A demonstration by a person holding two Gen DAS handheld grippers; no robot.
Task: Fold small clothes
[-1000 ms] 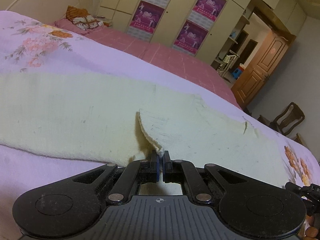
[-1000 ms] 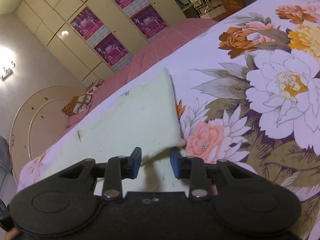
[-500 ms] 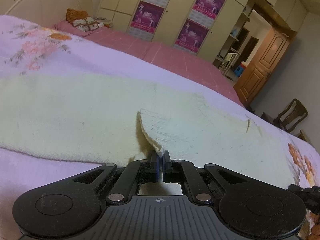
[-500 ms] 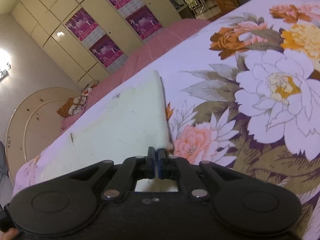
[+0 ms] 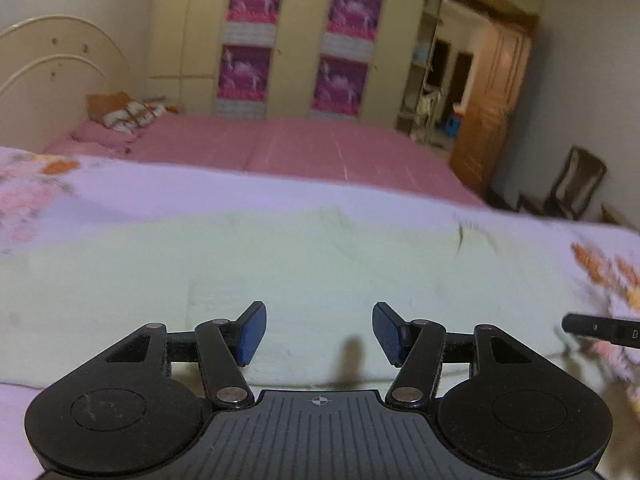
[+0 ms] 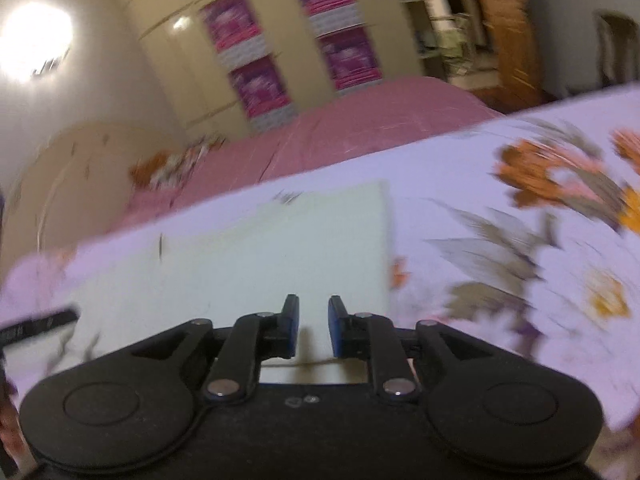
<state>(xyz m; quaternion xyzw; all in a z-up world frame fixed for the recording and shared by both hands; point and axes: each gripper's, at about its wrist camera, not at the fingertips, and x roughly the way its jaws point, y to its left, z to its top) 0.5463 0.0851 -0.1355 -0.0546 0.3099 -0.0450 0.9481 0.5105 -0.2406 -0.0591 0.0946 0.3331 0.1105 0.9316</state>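
Observation:
A pale yellow knitted garment (image 5: 280, 264) lies flat across the flowered bedsheet (image 5: 120, 188). My left gripper (image 5: 319, 330) hovers over its near edge with the jaws opening wide and nothing between the blue pads (image 5: 252, 332). In the right wrist view the same garment (image 6: 248, 256) ends at a straight right edge. My right gripper (image 6: 313, 328) is above its near right part, jaws opening a little, pads (image 6: 292, 326) apart and gripping nothing. The tip of the other gripper (image 5: 600, 330) shows at the right edge of the left wrist view. Both views are blurred.
The lilac sheet with big flowers (image 6: 540, 208) covers the near bed. Beyond it lies a pink bed (image 5: 300, 148) with pillows (image 5: 124, 114) and a cream headboard (image 5: 52, 68). Wardrobes with purple posters (image 5: 300, 44) line the back wall. A wooden door (image 5: 492, 104) and a chair (image 5: 576, 184) stand at right.
Both grippers were shut on the garment's lifted near edge half a second ago; now both have let go and opened, the cloth lies flat, and both views have rolled level.

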